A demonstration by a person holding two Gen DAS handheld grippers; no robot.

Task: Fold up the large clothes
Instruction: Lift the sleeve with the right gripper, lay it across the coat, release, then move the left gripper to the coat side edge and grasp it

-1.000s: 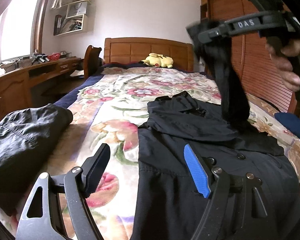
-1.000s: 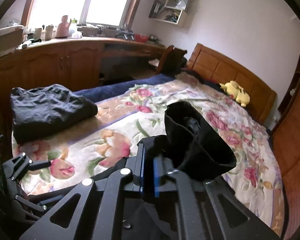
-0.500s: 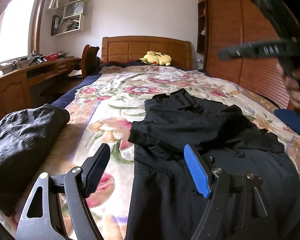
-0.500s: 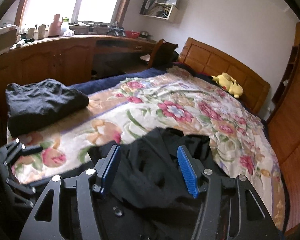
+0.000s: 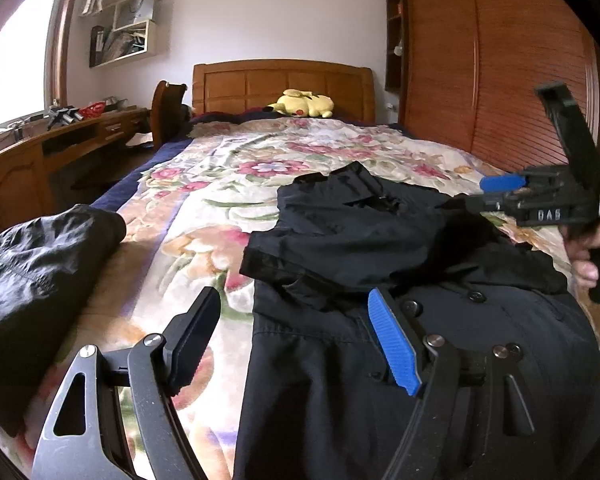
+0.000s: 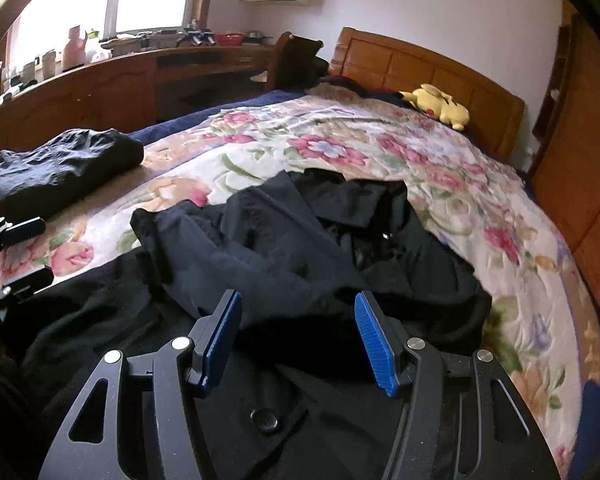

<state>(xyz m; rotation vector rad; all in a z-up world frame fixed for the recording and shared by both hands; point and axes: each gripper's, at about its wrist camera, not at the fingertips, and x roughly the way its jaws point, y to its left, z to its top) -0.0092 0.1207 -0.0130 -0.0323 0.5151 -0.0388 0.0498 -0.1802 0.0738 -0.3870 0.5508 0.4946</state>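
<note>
A large black buttoned garment [image 5: 380, 256] lies spread on the floral bedspread [image 5: 228, 200], with a sleeve folded across its chest. It also shows in the right wrist view [image 6: 284, 248]. My left gripper [image 5: 296, 336] is open and empty, low over the garment's left edge. My right gripper [image 6: 296, 340] is open and empty, just above the garment's lower front; it also appears at the right of the left wrist view [image 5: 540, 200].
A folded black garment [image 5: 40, 264] lies at the bed's left edge, also in the right wrist view [image 6: 60, 164]. A yellow plush toy [image 5: 304, 104] sits by the wooden headboard [image 5: 284, 84]. A wooden desk [image 6: 120, 80] runs along the left; a wardrobe [image 5: 492, 80] stands right.
My right gripper opened and let go of the black sleeve, which dropped across the garment's chest. The right gripper then came down to the right. The left gripper stayed open.
</note>
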